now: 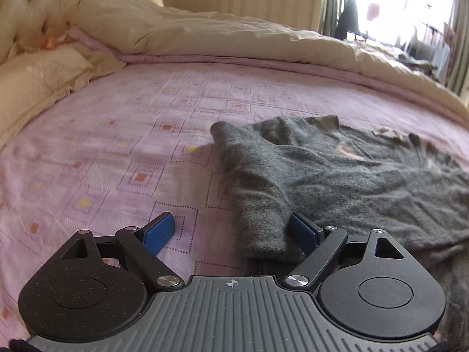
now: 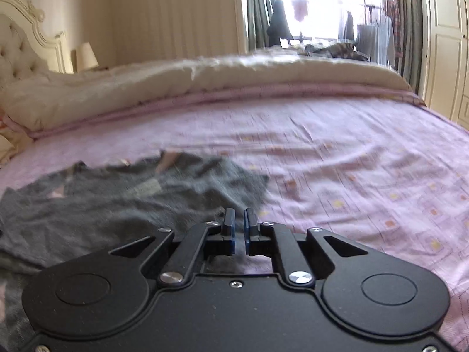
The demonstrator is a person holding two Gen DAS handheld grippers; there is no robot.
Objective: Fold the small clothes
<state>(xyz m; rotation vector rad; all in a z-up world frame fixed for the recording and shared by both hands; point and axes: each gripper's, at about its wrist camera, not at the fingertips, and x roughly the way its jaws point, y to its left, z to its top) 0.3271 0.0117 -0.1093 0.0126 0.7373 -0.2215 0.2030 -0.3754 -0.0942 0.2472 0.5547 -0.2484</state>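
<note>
A dark grey knit sweater [image 1: 337, 176] lies spread flat on the pink patterned bedsheet [image 1: 117, 135], with one sleeve [image 1: 258, 223] running toward the camera. My left gripper [image 1: 231, 220] is open wide just above the sheet. The sleeve's cuff lies between its blue pads, close to the right pad [image 1: 303, 231]. In the right wrist view the same sweater [image 2: 102, 205] fills the left half. My right gripper [image 2: 239, 214] hangs over the sweater's right edge, its pads drawn together to a narrow slit. No cloth shows between them.
A rolled-back beige duvet [image 1: 234, 35] runs along the far side of the bed. A pillow [image 1: 38, 73] and tufted headboard [image 1: 26, 8] are at the left. The sheet [image 2: 366, 176] stretches bare to the right of the sweater. A window with hanging clothes [image 2: 375, 35] is beyond the bed.
</note>
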